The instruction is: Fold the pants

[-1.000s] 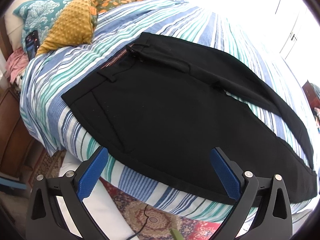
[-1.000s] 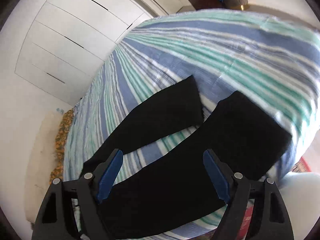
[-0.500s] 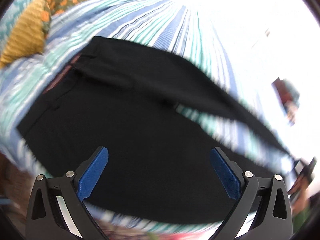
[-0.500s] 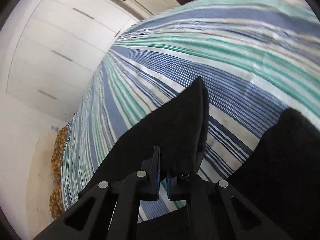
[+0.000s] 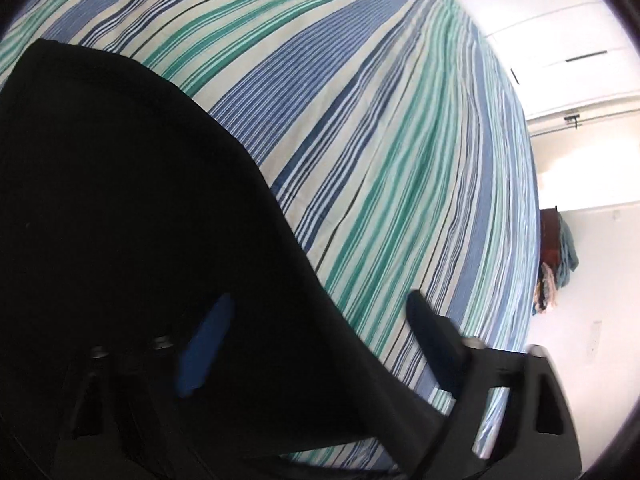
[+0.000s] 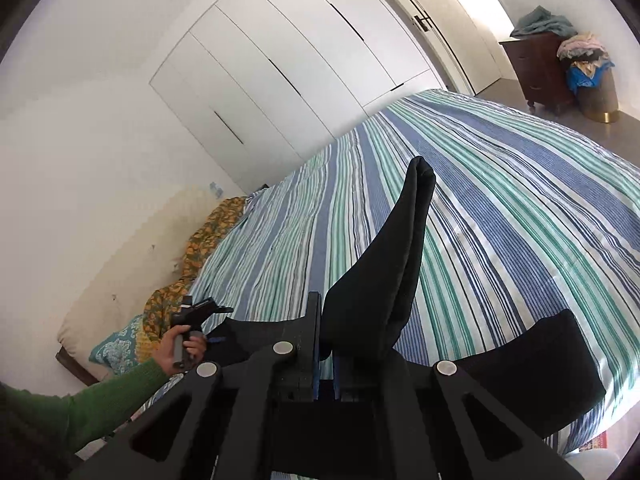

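Observation:
Black pants [image 5: 132, 208] lie on a striped bed [image 5: 400, 140]. In the left wrist view my left gripper [image 5: 316, 344] is open low over the pants' far edge, its left finger over black cloth, its right finger [image 5: 432, 344] over the stripes. In the right wrist view my right gripper [image 6: 326, 356] is shut on one black pant leg [image 6: 392, 264], whose hem end stands up above the bed. The other leg [image 6: 532, 372] lies flat at lower right. My left gripper [image 6: 196, 320] also shows there in a green-sleeved hand.
Patterned pillows [image 6: 188, 264] lie at the bed's head by the wall. White wardrobe doors [image 6: 288, 68] stand beyond the bed. A dark dresser [image 6: 536, 68] and a basket of clothes [image 6: 592, 80] stand at far right.
My right gripper closed on one pant leg's hem and lifted it off the bed. My left gripper swung from the waistband side, down close over the pants' far edge.

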